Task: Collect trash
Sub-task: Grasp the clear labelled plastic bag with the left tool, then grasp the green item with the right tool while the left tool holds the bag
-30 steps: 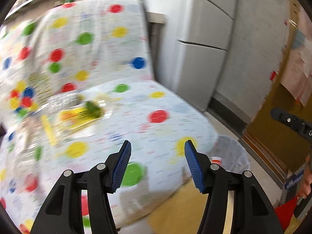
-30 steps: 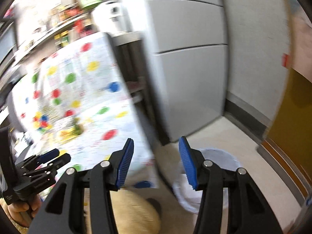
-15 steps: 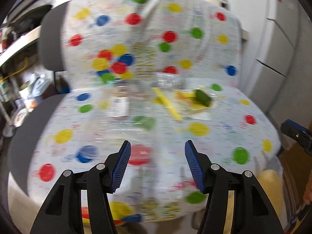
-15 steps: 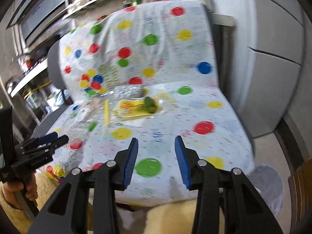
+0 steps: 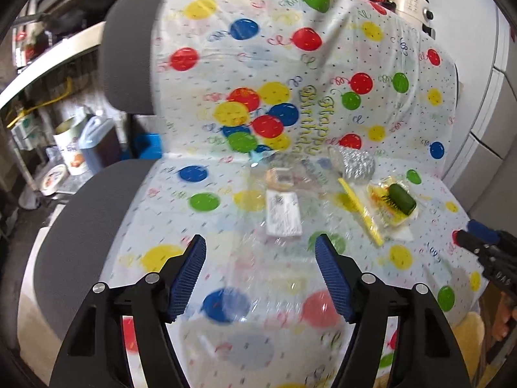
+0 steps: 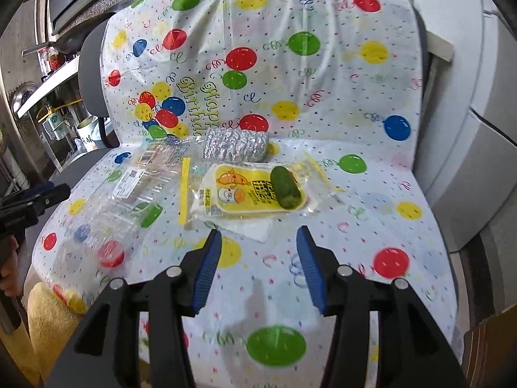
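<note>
Trash lies on a chair seat covered with a balloon-print sheet (image 6: 323,103). A yellow snack wrapper (image 6: 245,194) carries a dark green cucumber piece (image 6: 286,187), over a white napkin (image 6: 252,228). A crumpled foil piece (image 6: 236,145) lies behind it. A clear plastic bag with a yellow zip strip (image 6: 184,190) and a clear plastic tray (image 6: 142,190) lie to the left. In the left wrist view the cucumber piece (image 5: 402,199), the foil (image 5: 355,163) and the tray label (image 5: 282,213) show too. My left gripper (image 5: 260,278) and right gripper (image 6: 257,268) are open and empty, above the seat's front.
A grey fridge (image 6: 478,129) stands right of the chair. Shelves with a tin and a jug (image 5: 93,142) stand at the left. A brown cardboard corner (image 6: 491,349) is at the lower right. The left gripper shows in the right wrist view (image 6: 32,200).
Both views swung left from the fridge and floor bin toward the chair seat. Both grippers moved closer to the trash. The jaws stayed open.
</note>
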Tool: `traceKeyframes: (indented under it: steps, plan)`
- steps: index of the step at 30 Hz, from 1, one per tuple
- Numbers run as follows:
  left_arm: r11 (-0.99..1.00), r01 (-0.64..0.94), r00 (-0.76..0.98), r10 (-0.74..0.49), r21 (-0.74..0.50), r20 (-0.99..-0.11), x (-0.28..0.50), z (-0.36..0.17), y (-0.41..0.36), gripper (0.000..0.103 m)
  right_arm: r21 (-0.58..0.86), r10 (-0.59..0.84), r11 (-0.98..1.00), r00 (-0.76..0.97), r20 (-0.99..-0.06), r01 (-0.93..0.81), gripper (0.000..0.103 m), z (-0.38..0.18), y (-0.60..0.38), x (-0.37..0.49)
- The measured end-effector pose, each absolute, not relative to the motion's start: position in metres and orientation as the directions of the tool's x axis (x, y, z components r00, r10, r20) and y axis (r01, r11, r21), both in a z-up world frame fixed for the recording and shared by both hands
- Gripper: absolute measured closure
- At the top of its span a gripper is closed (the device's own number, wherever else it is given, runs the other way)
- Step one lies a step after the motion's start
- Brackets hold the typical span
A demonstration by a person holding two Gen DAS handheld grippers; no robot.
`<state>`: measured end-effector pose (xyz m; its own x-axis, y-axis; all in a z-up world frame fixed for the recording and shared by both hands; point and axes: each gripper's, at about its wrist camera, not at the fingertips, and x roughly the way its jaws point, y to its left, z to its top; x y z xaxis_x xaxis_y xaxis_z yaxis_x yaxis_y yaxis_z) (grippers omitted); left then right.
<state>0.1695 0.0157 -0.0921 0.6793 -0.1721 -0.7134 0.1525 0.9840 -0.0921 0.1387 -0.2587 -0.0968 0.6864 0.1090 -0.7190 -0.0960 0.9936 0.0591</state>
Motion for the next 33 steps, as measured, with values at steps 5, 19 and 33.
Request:
traceKeyframes:
  steps: [5, 19, 33]
  plan:
    - [0.973, 0.192, 0.652, -0.221, -0.125, -0.725, 0.211, -0.103, -0.002, 0.064, 0.069, 0.118, 0.993, 0.691, -0.713, -0.098, 0.055, -0.1, -0.262, 0.159]
    - [0.969, 0.009, 0.546, -0.211, -0.246, -0.811, 0.291, -0.151, -0.002, 0.073, 0.057, 0.106, 0.994, 0.687, -0.719, -0.093, 0.055, -0.119, -0.277, 0.18]
    - [0.933, 0.157, 0.753, -0.324, -0.323, -0.572, 0.221, -0.076, 0.007, 0.103, 0.06, 0.097, 0.995, 0.698, -0.709, -0.078, 0.051, -0.118, -0.286, 0.185]
